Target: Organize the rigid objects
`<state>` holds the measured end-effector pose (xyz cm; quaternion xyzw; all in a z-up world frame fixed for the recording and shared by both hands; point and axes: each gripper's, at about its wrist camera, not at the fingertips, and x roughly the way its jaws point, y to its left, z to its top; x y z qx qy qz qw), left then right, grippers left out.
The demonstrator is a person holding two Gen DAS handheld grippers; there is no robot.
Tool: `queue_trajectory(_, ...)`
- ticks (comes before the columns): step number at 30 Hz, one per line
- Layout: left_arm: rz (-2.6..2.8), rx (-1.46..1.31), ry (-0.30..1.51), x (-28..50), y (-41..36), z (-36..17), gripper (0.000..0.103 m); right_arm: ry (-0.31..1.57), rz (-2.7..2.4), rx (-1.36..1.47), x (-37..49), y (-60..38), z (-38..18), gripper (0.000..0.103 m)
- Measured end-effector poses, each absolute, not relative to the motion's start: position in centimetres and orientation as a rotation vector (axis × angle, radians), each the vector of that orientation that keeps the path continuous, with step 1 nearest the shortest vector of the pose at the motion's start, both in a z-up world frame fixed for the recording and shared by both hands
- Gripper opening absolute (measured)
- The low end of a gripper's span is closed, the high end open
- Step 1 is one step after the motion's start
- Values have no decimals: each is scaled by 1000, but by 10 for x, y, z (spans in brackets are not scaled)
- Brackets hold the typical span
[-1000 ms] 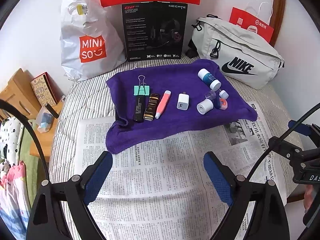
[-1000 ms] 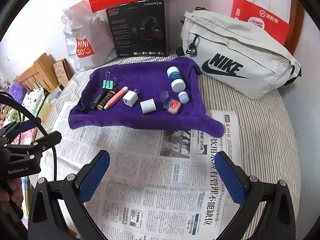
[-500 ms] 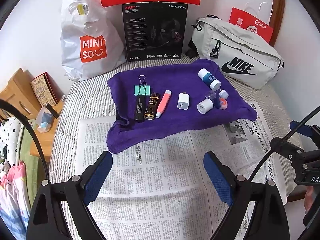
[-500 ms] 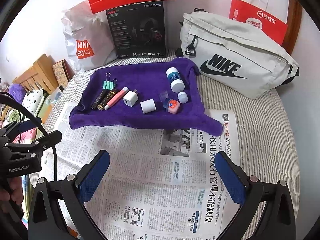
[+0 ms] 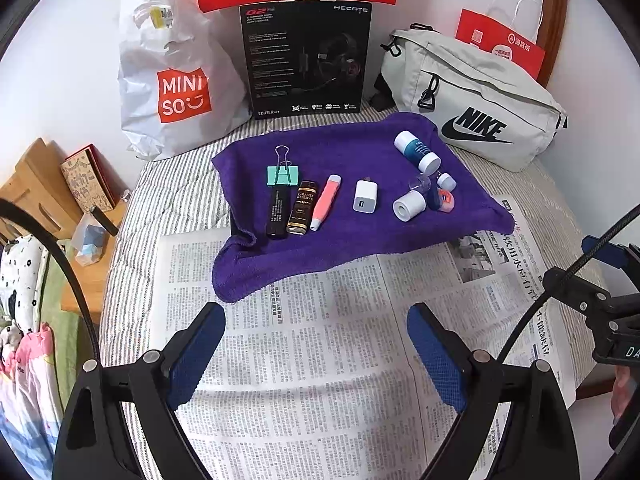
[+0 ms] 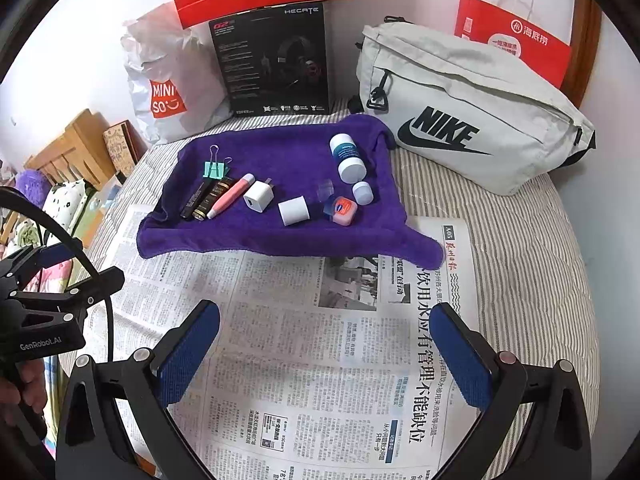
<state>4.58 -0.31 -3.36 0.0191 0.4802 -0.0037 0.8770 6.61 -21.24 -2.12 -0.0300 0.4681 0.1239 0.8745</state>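
A purple towel [image 5: 344,236] [image 6: 288,148] lies on the bed with small items on it: a green binder clip [image 5: 283,174] [image 6: 214,169], a black tube [image 5: 277,212], a dark "Grand Reserve" tube [image 5: 303,208], a pink pen-like tube [image 5: 326,202] [image 6: 232,196], a white charger [image 5: 365,202] [image 6: 258,197], a white cylinder [image 5: 409,207] [image 6: 294,210], a blue-white bottle [image 5: 416,151] [image 6: 347,158], and a pink-blue jar [image 6: 341,209]. My left gripper [image 5: 316,348] and right gripper [image 6: 326,354] are open and empty, hovering over the newspaper [image 5: 320,360] [image 6: 320,360] short of the towel.
Against the wall stand a white Miniso bag [image 5: 172,80], a black headset box [image 5: 306,56], a grey Nike bag [image 5: 480,108] [image 6: 468,112] and a red paper bag [image 6: 516,40]. A wooden bedside stand [image 5: 36,192] is at the left.
Both grippers stay open with only a slight shift of view. Nothing on the towel has moved.
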Motion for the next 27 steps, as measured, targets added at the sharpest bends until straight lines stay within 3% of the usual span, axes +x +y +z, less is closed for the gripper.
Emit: queue_trajectory(27,2,35,1008,44,-1,-35,92,984,258,-64,65,-211,-23,103)
